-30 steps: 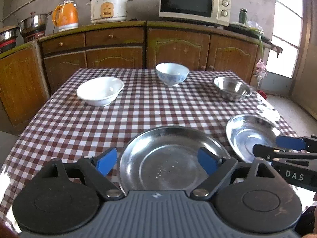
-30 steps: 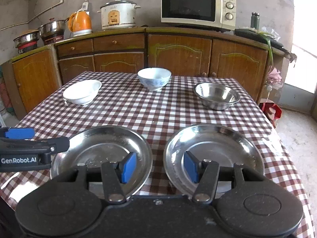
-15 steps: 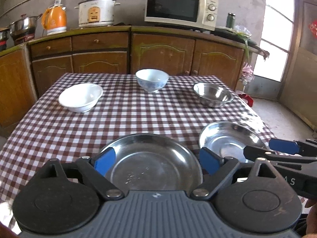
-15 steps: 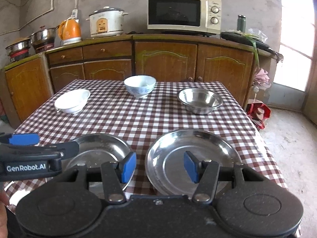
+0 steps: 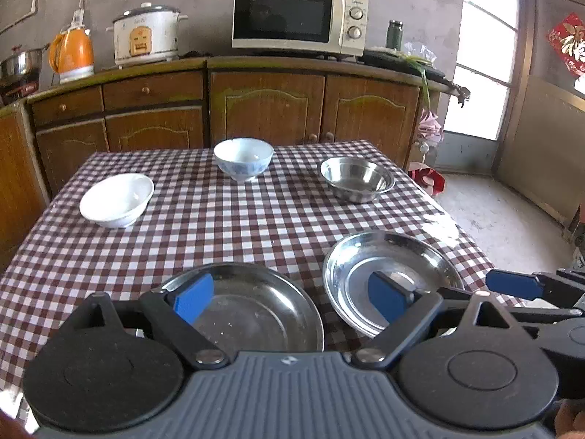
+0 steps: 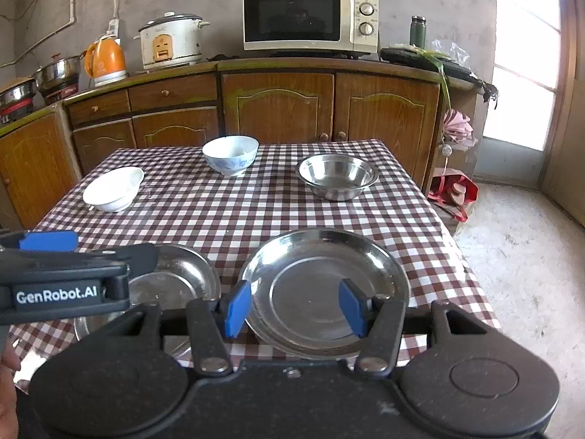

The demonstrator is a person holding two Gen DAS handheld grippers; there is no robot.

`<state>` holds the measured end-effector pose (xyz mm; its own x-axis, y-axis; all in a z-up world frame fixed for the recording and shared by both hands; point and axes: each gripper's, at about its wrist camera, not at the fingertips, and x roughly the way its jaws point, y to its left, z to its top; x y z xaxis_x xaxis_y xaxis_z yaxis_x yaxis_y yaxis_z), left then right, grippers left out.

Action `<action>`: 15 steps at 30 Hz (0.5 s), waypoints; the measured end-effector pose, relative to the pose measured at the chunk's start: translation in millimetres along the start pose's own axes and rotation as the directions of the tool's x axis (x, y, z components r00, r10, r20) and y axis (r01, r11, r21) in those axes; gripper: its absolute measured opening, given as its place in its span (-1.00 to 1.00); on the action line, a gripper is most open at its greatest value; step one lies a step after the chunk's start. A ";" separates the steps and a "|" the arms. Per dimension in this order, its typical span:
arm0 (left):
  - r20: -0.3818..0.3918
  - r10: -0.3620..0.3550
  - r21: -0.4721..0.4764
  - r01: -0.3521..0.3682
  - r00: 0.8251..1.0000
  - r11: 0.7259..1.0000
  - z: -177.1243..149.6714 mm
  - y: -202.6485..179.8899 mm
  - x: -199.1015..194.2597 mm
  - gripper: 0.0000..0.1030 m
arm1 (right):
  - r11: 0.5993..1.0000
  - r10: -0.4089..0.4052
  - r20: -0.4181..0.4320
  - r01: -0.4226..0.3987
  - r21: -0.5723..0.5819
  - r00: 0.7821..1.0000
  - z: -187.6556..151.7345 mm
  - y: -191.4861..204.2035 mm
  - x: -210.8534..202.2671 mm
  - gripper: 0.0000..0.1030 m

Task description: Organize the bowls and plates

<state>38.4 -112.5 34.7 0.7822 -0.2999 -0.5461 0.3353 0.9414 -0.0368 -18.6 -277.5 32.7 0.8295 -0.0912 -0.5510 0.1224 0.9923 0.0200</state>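
Note:
Two steel plates lie side by side near the front edge of the checked table [image 5: 237,230]. My left gripper [image 5: 290,301] hangs open over the left plate [image 5: 256,314]; nothing sits between its blue pads. My right gripper [image 6: 295,307] is open above the right plate [image 6: 321,274], also holding nothing. That right plate [image 5: 387,259] shows in the left wrist view too. Farther back stand a white bowl [image 5: 117,199] on the left, a blue-patterned bowl [image 5: 243,159] in the middle and a steel bowl [image 5: 356,179] on the right.
Wooden cabinets [image 6: 278,109] line the wall behind the table, carrying a microwave [image 6: 310,18], a rice cooker [image 6: 170,42] and an orange kettle [image 6: 104,60]. The table's right edge drops to a concrete floor [image 6: 523,256], where a red bag [image 6: 453,194] lies.
Both grippers have drawn back from the plates and risen a little. The plates now sit farther ahead in each view. Nothing on the table has moved.

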 end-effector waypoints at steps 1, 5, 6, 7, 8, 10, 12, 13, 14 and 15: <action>0.011 0.001 -0.007 -0.001 1.000 1.000 0.0 -0.6 -2.0 0.83 | 1.000 -0.002 0.007 0.002 0.002 1.000 0.3 -1.2 -1.2 0.27; 0.019 -0.001 0.012 0.000 1.000 1.000 -0.1 -5.6 -5.6 0.84 | 1.000 -0.005 0.000 0.005 0.000 1.000 -1.2 -5.2 -3.8 0.27; 0.020 0.003 0.018 -0.003 1.000 1.000 0.5 -6.3 -5.7 0.84 | 1.000 -0.007 0.005 0.007 -0.005 1.000 -1.8 -5.6 -5.5 0.27; 0.021 0.000 0.018 0.000 1.000 1.000 1.0 -6.3 -5.8 0.84 | 1.000 -0.007 0.008 0.007 -0.005 1.000 -1.5 -6.3 -5.9 0.27; 0.019 -0.006 0.014 0.005 1.000 1.000 1.4 -5.6 -5.4 0.84 | 1.000 -0.011 0.008 0.011 -0.001 1.000 -1.7 -7.4 -6.5 0.27; 0.016 -0.008 0.003 0.008 1.000 1.000 1.7 -3.8 -4.2 0.84 | 1.000 -0.016 0.004 0.016 0.006 1.000 -0.9 -10.0 -5.7 0.27; 0.011 -0.010 0.002 0.010 1.000 1.000 2.0 -2.9 -2.3 0.84 | 1.000 -0.020 0.004 0.020 0.010 1.000 0.7 -11.4 -4.8 0.27; 0.008 -0.008 0.003 0.008 1.000 1.000 2.5 -2.8 -1.2 0.84 | 1.000 -0.022 0.005 0.022 0.011 1.000 1.6 -12.1 -3.9 0.27; 0.007 -0.006 0.004 0.006 1.000 1.000 2.5 -2.9 -0.1 0.84 | 1.000 -0.025 0.006 0.025 0.012 1.000 2.8 -12.3 -3.0 0.28; 0.006 -0.009 0.005 0.009 1.000 1.000 2.5 -2.9 1.0 0.84 | 1.000 -0.027 0.007 0.027 0.013 1.000 3.9 -12.8 -1.8 0.28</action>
<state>39.6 -115.9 36.4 0.7821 -0.3096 -0.5408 0.3453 0.9377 -0.0375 -19.5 -290.4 36.7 0.8298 -0.1187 -0.5452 0.1519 0.9883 0.0160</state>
